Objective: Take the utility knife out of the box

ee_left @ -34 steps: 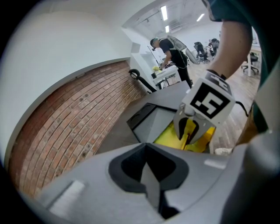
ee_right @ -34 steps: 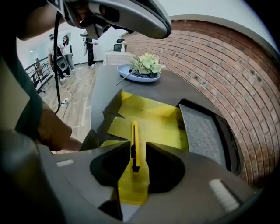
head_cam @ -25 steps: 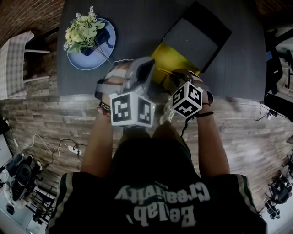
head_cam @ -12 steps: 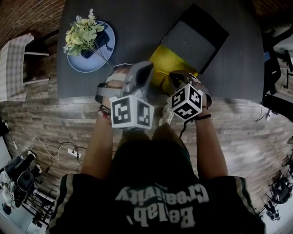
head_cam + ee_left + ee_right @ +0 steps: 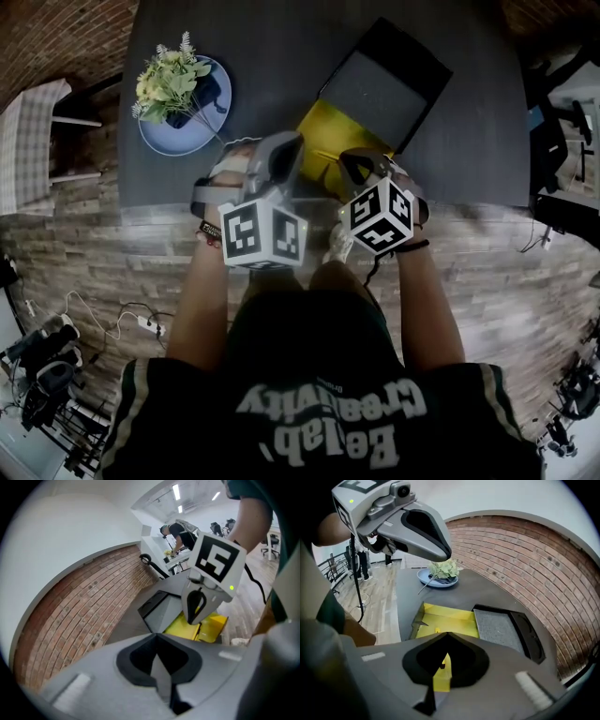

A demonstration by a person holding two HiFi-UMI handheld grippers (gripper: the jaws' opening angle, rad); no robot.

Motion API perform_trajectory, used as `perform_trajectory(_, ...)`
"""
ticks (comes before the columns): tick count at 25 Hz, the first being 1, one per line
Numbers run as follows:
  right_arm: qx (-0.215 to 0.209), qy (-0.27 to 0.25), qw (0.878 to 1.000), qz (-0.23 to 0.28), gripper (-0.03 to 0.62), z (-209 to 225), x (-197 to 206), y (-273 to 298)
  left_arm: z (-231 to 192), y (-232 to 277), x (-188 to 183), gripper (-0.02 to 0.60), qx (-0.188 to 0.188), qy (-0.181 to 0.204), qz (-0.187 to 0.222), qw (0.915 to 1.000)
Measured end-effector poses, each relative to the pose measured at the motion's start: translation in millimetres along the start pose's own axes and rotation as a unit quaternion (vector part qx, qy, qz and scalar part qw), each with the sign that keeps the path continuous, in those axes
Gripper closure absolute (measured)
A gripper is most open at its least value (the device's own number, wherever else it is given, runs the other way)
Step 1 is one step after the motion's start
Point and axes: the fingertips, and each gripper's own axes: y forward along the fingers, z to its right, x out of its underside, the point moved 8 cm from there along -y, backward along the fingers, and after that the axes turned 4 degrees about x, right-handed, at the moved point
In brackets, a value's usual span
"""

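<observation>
The open yellow box [image 5: 326, 141] lies near the table's front edge, its black foam-lined lid [image 5: 386, 82] folded back behind it. My right gripper [image 5: 358, 165] hangs over the box's near right part. It is shut on the yellow utility knife [image 5: 442, 674], which stands up between the jaws just above the box floor [image 5: 445, 618]. In the head view the knife is hidden. My left gripper [image 5: 287, 146] hovers at the box's left side with its jaws shut and nothing between them [image 5: 157, 634]. The two grippers are close together.
A blue plate [image 5: 159, 131] with a flower sprig [image 5: 172, 80] sits at the dark table's [image 5: 262, 47] back left. The table's front edge runs just under both grippers. A brick wall [image 5: 525, 555] stands beyond the table, and a checked chair [image 5: 33, 131] stands to the left.
My right gripper has risen a little over the box with the yellow knife in it. The left gripper has hardly moved.
</observation>
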Motion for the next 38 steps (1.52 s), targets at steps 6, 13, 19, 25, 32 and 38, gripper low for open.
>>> perform_trajectory(6, 0.009, -0.009, 1.0, 0.01, 0.589, 0, -4, -16, 1, -11, -10, 0.578, -0.01, 0.004, 0.005, 0.9999)
perform_trajectory(13, 0.03, -0.019, 0.999, 0.037, 0.589, 3, -21, -41, 1, -24, -21, 0.578, -0.02, 0.009, 0.015, 0.9997)
perform_trajectory(19, 0.044, -0.028, 0.997, 0.061, 0.589, 8, -33, -63, -2, -35, -28, 0.578, -0.033, 0.004, 0.013, 0.9994)
perform_trajectory(25, 0.061, -0.027, 0.995, 0.078, 0.589, 14, -41, -80, -4, -44, -33, 0.578, -0.04, 0.001, 0.013, 0.9991)
perform_trajectory(32, 0.079, -0.015, 0.99, 0.117, 0.589, 24, -60, -105, -15, -56, -48, 0.578, -0.051, 0.015, 0.022, 0.9983)
perform_trajectory(38, 0.096, -0.027, 0.984, 0.144, 0.589, 31, -82, -124, -28, -69, -57, 0.578, -0.064, 0.021, 0.028, 0.9973)
